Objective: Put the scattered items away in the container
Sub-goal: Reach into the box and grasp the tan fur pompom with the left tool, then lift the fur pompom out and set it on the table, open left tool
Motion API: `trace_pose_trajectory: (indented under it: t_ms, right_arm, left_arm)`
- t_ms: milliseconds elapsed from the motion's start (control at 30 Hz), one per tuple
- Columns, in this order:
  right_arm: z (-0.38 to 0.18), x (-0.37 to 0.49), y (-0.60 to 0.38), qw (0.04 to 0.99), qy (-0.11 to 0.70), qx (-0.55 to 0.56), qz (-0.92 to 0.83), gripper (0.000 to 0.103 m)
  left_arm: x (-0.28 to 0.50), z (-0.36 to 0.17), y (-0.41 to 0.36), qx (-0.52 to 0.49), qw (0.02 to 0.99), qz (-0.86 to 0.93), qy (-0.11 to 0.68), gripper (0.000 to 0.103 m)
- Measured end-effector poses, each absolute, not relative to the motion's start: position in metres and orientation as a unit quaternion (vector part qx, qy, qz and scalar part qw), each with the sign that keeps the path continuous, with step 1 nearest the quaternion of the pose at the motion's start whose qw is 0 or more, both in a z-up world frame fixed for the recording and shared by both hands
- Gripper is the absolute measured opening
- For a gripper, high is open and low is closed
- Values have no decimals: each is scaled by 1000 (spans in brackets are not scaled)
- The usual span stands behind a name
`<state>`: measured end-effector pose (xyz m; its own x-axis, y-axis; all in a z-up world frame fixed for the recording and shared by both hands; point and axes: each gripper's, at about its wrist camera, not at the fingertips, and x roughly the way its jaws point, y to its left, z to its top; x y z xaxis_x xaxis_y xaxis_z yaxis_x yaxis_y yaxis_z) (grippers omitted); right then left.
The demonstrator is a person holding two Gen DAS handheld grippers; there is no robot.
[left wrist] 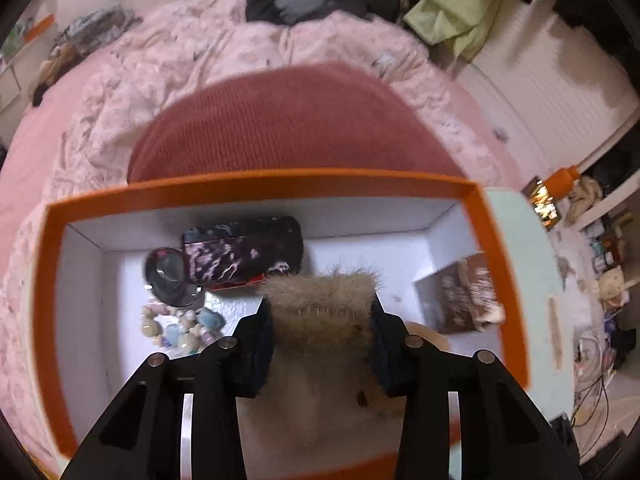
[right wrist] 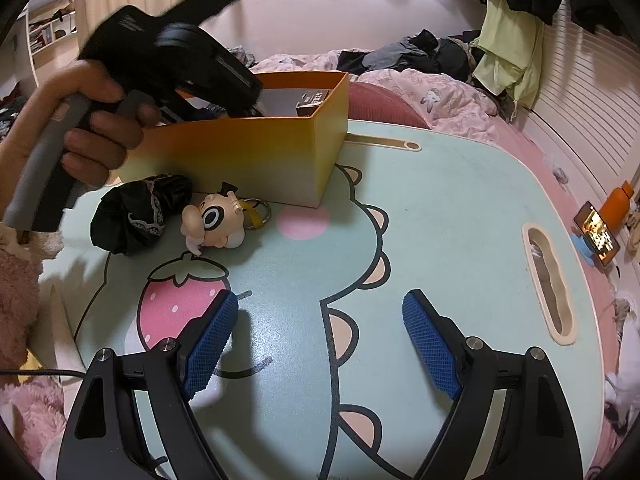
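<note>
Fur piece (left wrist: 320, 304): clamped between the pads of the left gripper (left wrist: 322, 336) over the open orange box (left wrist: 256, 184), ready for dropping beside the dark case (left wrist: 244, 250) and bead bracelet (left wrist: 180, 326) inside. Right gripper (right wrist: 320, 344): jaws apart and empty, parked above the table (right wrist: 460, 208); black cloth (right wrist: 140, 212) and cartoon keychain (right wrist: 216, 220) lie outside, just beside the box wall.

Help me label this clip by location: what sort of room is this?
Most likely a bedroom: a rumpled pink quilt covers a bed, clothes are heaped on it, and the orange box stands on a cartoon lap table set there.

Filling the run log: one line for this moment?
left gripper: shut on furry item over orange box | right gripper: open, empty
</note>
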<state>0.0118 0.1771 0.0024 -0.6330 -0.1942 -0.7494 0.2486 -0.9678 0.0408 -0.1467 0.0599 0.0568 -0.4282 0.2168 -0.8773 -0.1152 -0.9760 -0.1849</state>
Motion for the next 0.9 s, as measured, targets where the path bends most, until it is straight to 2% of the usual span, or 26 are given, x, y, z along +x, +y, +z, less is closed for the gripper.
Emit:
trace_pose_trajectory:
  t_ms: [167, 300, 633, 800, 900]
  right_arm:
    - [2, 12, 177, 122, 34, 410, -903, 84]
    - [2, 11, 178, 123, 34, 410, -903, 84]
    - [2, 11, 177, 123, 32, 410, -903, 84]
    - [2, 10, 178, 123, 34, 410, -903, 84]
    - [2, 10, 178, 123, 34, 410, -903, 84]
  left_arm:
    - [-113, 103, 41, -472, 127, 871, -57, 39]
    - [-73, 117, 31, -451, 156, 877, -54, 39]
    - [-5, 56, -7, -465, 122, 876, -40, 39]
    - [3, 38, -12, -438, 80, 895, -27, 39]
    - [3, 27, -2, -444, 89, 891, -21, 39]
